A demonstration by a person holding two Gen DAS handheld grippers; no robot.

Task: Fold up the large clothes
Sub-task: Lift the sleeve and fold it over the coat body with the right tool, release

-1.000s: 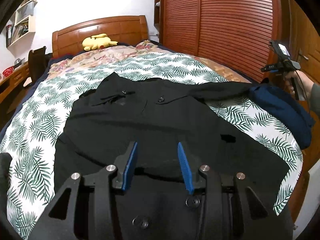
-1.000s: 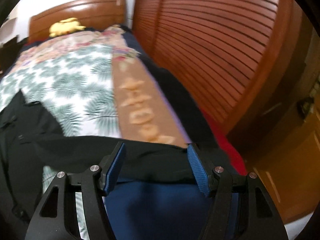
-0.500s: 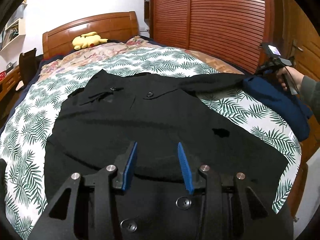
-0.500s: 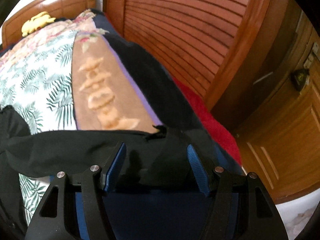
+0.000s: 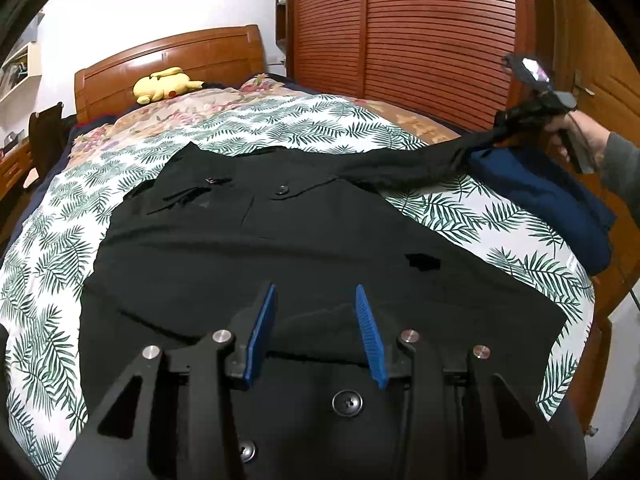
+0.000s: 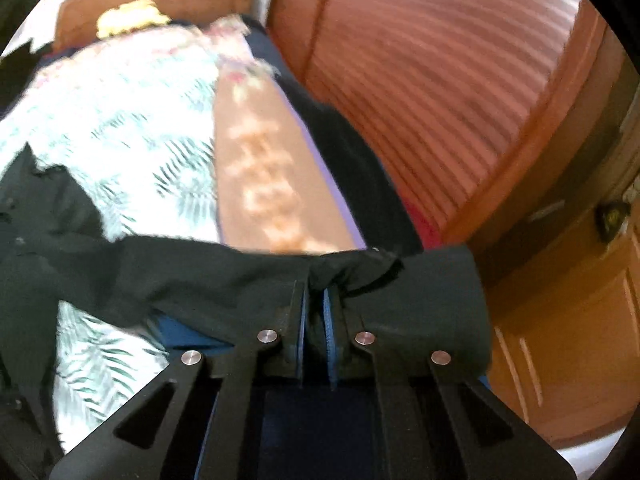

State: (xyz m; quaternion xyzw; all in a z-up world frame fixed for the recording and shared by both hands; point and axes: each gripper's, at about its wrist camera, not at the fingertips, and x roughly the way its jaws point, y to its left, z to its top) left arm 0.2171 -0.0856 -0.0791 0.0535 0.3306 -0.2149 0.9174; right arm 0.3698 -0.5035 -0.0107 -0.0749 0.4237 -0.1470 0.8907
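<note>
A large black buttoned coat [image 5: 280,248] lies spread flat on the leaf-print bedspread [image 5: 48,240]. My left gripper [image 5: 316,300] hovers over its lower hem, open, with nothing between the blue pads. The coat's right sleeve [image 5: 420,160] stretches out to the right and is raised off the bed. My right gripper [image 6: 316,292] is just closing its jaws tight on the cuff end of that sleeve [image 6: 200,276], and the pads pinch bunched black cloth. In the left wrist view the right gripper [image 5: 508,120] is held by a hand [image 5: 576,136] at the bed's right edge.
A navy garment [image 5: 552,200] lies at the bed's right edge, under the lifted sleeve. A yellow plush toy [image 5: 164,84] rests by the wooden headboard [image 5: 180,56]. A slatted wooden wardrobe [image 5: 420,40] stands close along the right side, with a wooden door [image 6: 560,320] beside it.
The right gripper's jaws went from wide apart around the sleeve end to pinched on it, and the sleeve now hangs lifted off the bed. The left gripper stayed put.
</note>
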